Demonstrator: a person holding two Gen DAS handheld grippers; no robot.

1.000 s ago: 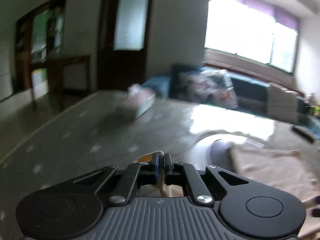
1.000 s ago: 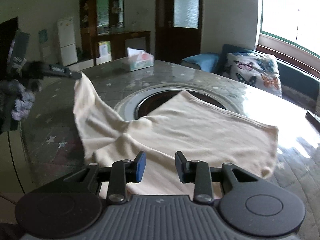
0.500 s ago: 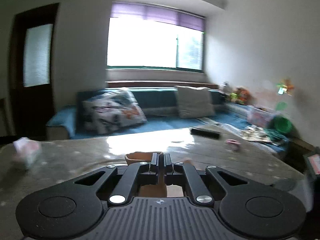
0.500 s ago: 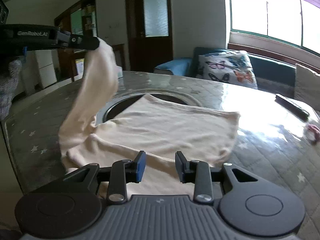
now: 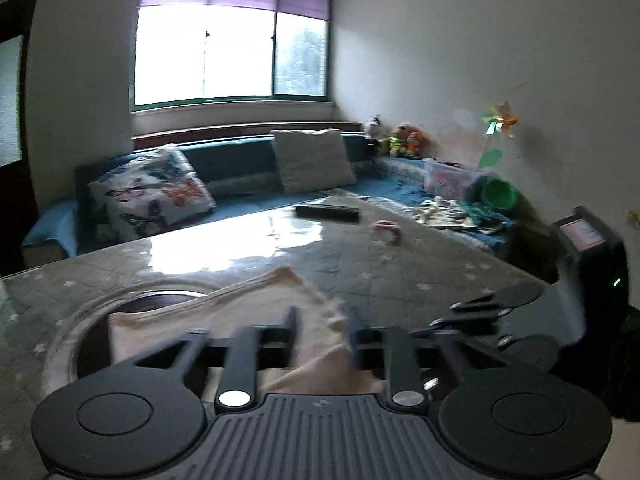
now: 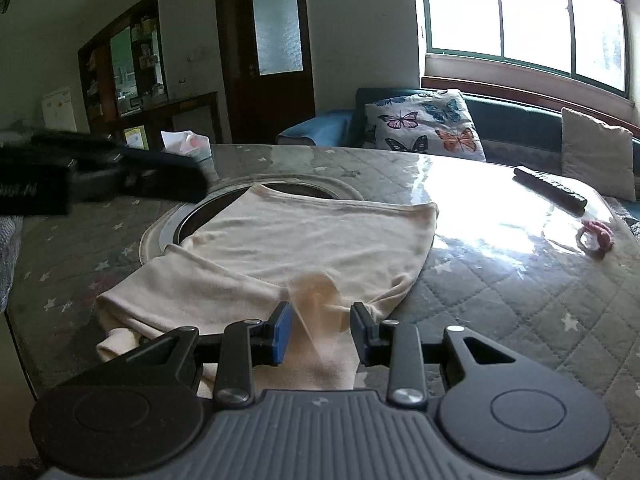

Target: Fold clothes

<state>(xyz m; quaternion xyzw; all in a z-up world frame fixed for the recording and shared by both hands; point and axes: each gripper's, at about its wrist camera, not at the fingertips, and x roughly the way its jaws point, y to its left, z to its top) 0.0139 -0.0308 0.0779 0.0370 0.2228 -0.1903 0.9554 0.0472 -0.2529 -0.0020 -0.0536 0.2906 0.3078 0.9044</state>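
**A:** Cream cloth, that is what fills my near view: the garment [image 6: 296,240] lies spread on the quilted table cover [image 6: 500,300], its far edge draped over the round recess [image 6: 192,216] in the tabletop, its near side doubled over in a loose fold.

**B:** And your jaws?

**A:** My left gripper [image 5: 322,322] has its jaws opening right now. A crumpled tip of the cloth [image 5: 280,300] sits between the 2 fingers, but the pads do not press on it. My right gripper [image 6: 320,320] has its jaws spread with a raised peak of fabric standing in the gap, touching neither pad.

**B:** Anything crowding you?

**A:** From the right wrist, the left gripper [image 6: 104,176] reaches in from the left, blurred, over the recess rim. From the left wrist, the right gripper [image 5: 520,320] sits just beside my fingers at the right. Far right on the table lie a black remote [image 6: 550,190] and a pink hair tie [image 6: 596,238], well apart from the cloth. A tissue box [image 6: 186,144] stands at the far left edge. Beyond the table, a butterfly cushion [image 6: 424,124] and a plain cushion [image 6: 596,152] rest on the blue sofa [image 5: 240,156].
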